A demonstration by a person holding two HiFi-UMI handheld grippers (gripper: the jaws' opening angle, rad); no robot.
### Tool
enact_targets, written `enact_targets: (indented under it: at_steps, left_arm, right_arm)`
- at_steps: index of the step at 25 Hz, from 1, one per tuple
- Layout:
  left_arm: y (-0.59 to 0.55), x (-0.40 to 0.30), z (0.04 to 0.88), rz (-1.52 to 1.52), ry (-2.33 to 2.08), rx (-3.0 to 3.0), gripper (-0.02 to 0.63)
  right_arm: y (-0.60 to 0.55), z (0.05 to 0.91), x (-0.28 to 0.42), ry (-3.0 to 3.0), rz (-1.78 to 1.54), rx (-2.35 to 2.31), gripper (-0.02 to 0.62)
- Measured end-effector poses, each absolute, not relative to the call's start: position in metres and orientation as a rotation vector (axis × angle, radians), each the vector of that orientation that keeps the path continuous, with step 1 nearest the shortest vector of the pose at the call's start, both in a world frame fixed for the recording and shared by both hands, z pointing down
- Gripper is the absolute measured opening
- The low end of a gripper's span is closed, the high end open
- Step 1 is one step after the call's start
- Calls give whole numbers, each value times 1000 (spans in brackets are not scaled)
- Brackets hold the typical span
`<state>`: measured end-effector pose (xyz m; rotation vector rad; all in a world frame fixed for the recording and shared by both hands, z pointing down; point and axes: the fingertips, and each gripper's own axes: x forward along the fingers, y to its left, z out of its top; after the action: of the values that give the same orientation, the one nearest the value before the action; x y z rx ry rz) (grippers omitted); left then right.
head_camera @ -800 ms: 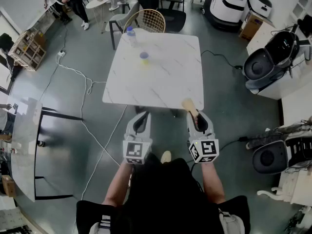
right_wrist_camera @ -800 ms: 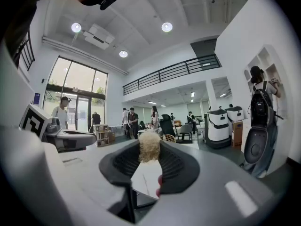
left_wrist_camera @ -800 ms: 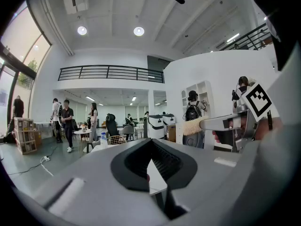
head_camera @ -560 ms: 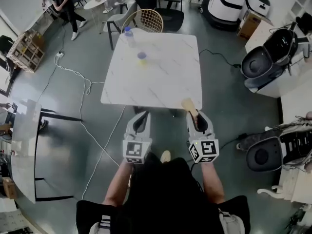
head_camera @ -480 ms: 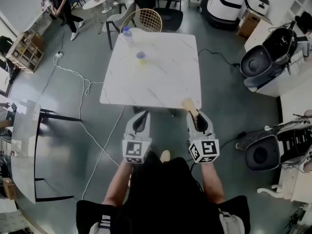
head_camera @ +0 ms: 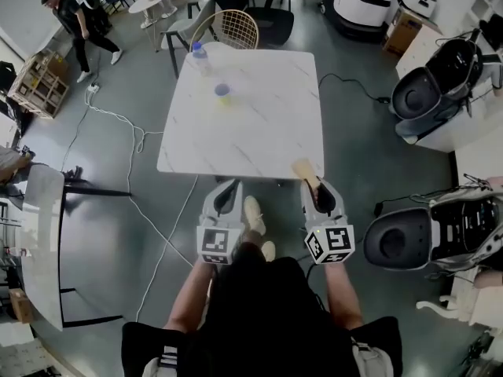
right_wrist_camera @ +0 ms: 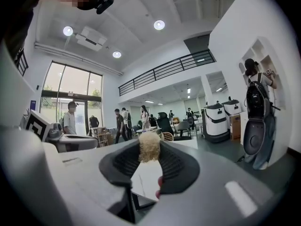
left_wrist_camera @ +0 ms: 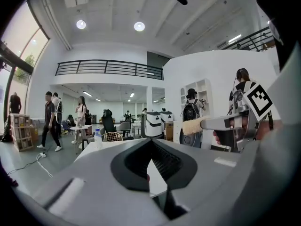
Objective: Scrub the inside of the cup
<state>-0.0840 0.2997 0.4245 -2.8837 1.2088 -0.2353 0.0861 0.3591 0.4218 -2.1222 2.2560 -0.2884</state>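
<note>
A small purple cup point(head_camera: 223, 93) stands on the far left part of the white marble table point(head_camera: 259, 124), far ahead of both grippers. My right gripper point(head_camera: 317, 192) is shut on the handle of a brush point(head_camera: 303, 170), whose tan bristle head pokes out over the table's near edge. In the right gripper view the bristle head point(right_wrist_camera: 149, 147) stands up between the jaws of that gripper point(right_wrist_camera: 149, 167). My left gripper point(head_camera: 227, 192) hovers short of the table's near edge, shut with nothing in it; its jaws meet in the left gripper view point(left_wrist_camera: 149, 163).
A clear water bottle point(head_camera: 198, 56) stands at the table's far left corner, behind the cup. A wire chair point(head_camera: 230, 30) sits beyond the table. Cables point(head_camera: 134, 140) trail on the floor at left, round machines point(head_camera: 428, 100) stand at right, and people walk at the far left.
A white shoe has stepped forward between the grippers and the table has slid slightly left and nearer in view. Both grippers hold the same pose. People in the background walked left.
</note>
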Motion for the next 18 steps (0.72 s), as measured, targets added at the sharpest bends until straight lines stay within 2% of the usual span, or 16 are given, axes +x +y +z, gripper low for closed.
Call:
enact_targets:
  at_steps: [18]
  left_arm:
    - [121,-29,424,-253,1195,-2944,6]
  right_arm:
    - [186,424,129,2283,-334,-2148,110]
